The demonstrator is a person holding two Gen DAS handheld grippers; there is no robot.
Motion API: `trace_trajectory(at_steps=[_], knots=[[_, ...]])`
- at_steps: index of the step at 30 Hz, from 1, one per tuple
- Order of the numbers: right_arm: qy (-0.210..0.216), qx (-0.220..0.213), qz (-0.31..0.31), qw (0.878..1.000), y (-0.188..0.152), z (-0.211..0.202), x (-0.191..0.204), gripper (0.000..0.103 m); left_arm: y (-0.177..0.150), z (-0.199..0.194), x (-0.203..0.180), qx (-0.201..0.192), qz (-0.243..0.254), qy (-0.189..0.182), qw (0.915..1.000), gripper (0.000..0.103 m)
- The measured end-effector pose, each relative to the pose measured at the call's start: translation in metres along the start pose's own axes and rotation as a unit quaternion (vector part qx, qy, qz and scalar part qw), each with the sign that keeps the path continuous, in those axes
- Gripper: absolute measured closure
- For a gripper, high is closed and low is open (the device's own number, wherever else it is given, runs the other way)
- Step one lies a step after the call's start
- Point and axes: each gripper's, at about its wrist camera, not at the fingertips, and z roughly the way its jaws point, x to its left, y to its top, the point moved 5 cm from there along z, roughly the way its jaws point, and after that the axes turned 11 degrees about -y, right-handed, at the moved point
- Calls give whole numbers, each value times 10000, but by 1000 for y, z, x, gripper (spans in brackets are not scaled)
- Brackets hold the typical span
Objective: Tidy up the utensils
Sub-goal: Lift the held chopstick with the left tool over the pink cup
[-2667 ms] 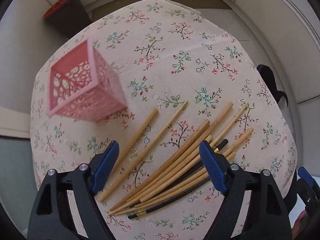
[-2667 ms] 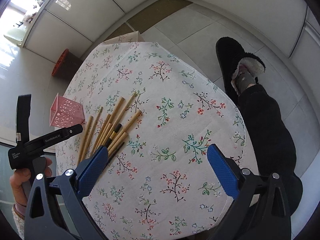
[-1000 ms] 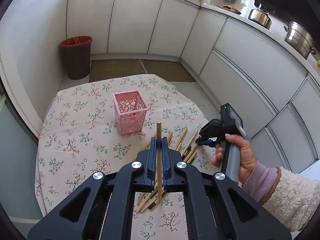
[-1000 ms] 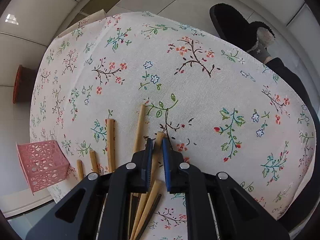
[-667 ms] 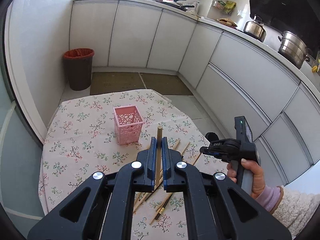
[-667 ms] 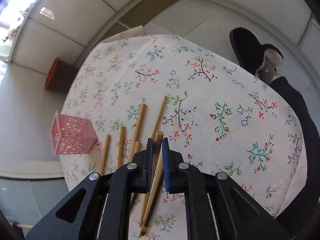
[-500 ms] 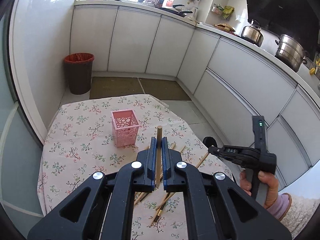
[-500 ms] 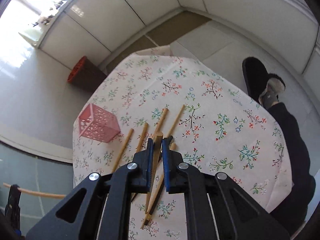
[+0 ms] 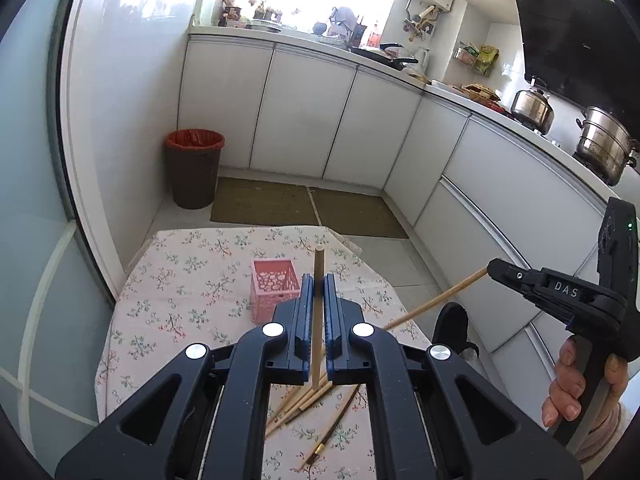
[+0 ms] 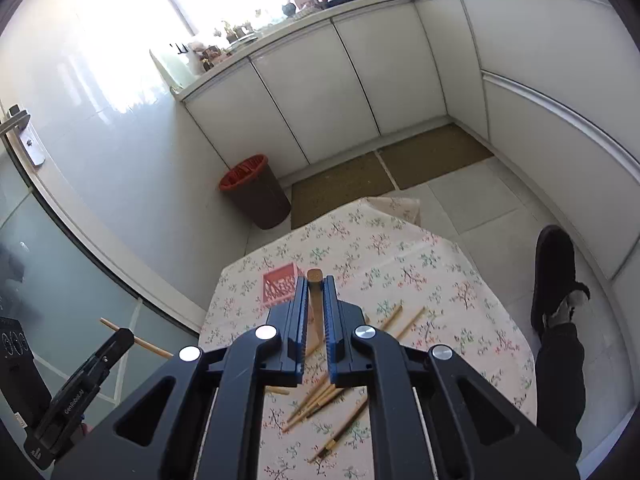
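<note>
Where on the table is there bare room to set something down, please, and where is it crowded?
Free: the tablecloth left of the pink basket, out to the table edge, and the wide patch on the slipper side. Crowded: the near middle, where loose chopsticks lie scattered and crossing.

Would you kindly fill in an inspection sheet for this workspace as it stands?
Surface: floral tablecloth on table.
Job's things: pink basket upright; loose chopsticks lying near the front edge.
Clutter: nothing seen.
Grippers: left gripper shut on one chopstick; right gripper shut on another chopstick.
Cables: nothing seen.
Surroundings: white cabinets, waste bin, floor mats, pots on counter.
</note>
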Motion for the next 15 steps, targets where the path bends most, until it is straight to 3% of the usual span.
trace_trajectory(at_steps=[9,15], knots=[[428,-254,-35,9988,52,17,25,95,70,42,19,-300,51,513,9982,99],[556,-318,31,9979,70,39,33,95,89,81,41,-401,-83,897,9951,99]])
